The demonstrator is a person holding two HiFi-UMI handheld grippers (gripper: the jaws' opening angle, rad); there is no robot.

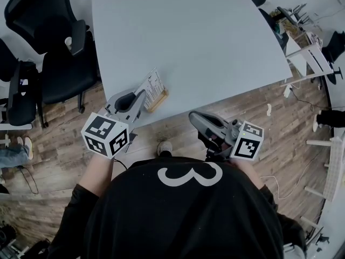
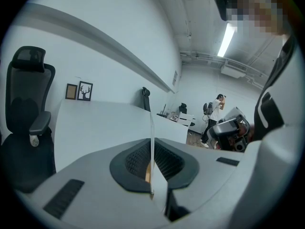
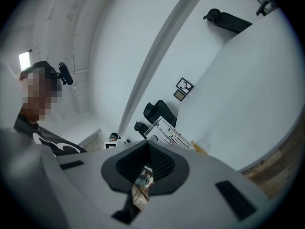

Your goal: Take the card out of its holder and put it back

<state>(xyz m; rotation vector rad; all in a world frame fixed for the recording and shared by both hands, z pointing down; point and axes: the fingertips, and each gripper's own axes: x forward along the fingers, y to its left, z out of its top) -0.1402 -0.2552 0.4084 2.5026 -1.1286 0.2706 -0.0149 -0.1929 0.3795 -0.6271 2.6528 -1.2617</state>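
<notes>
left gripper (image 1: 141,100): reached forward, jaws pinched on card (image 1: 152,85) | right gripper (image 1: 194,118): low, close in, jaws together

Right gripper (image 3: 147,149), jaws together, card (image 3: 167,131) standing in its holder (image 3: 199,148) on the table (image 3: 248,94) beyond

Before you lies a large pale grey table (image 1: 205,47) with a rounded far edge, set on a floor (image 1: 54,144) of brown wood planks. Black office chairs (image 1: 62,74) stand close along its left side, and white racks (image 1: 310,55) crowd the floor well off to your right. Past the table you face a white wall (image 2: 119,70) with two small dark-framed pictures (image 2: 79,91) hung side by side. A lit strip light (image 2: 227,39) runs along the bare grey ceiling (image 2: 200,13) above a farther white desk (image 2: 176,120).
</notes>
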